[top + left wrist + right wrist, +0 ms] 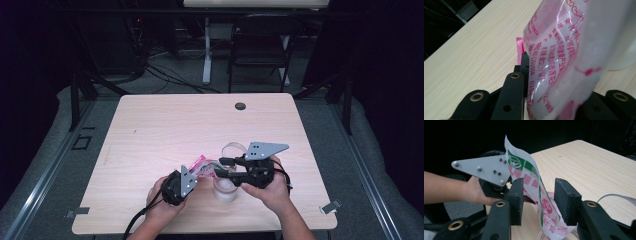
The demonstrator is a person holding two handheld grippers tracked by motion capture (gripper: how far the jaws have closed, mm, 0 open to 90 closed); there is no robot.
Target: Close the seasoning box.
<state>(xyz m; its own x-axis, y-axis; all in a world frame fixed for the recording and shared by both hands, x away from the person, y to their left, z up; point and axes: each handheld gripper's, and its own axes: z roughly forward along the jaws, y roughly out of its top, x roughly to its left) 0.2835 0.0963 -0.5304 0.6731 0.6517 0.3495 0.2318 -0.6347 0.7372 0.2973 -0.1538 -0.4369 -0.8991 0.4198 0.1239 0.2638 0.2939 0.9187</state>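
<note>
A: What can't you make out?

B: From the high view the packet is mostly hidden behind the two grippers; only a pink edge and a pale fold show beside the clear cup. In the left gripper view the packet is so close to the camera that its right part blurs and its top is cut off. The cup's contents I cannot tell.

A: How does the packet look?

B: A thin, glossy plastic packet, white with pink-red print and rows of small characters. In the right gripper view its raised edge carries a green band with a white emblem and red striped blocks, and it curls upward.

A: Where is it relative to the cup?

B: Just to the left of the cup and above its mouth, over the near part of the wooden table. A clear lid lies just behind the cup.

A: And the jaws?

B: The left gripper is clamped on the packet's lower end; its pads press the film from both sides. The right gripper stands parted, with the film hanging between its pads: it touches the left pad and is clear of the right one. The person's left hand shows beyond them.
</note>
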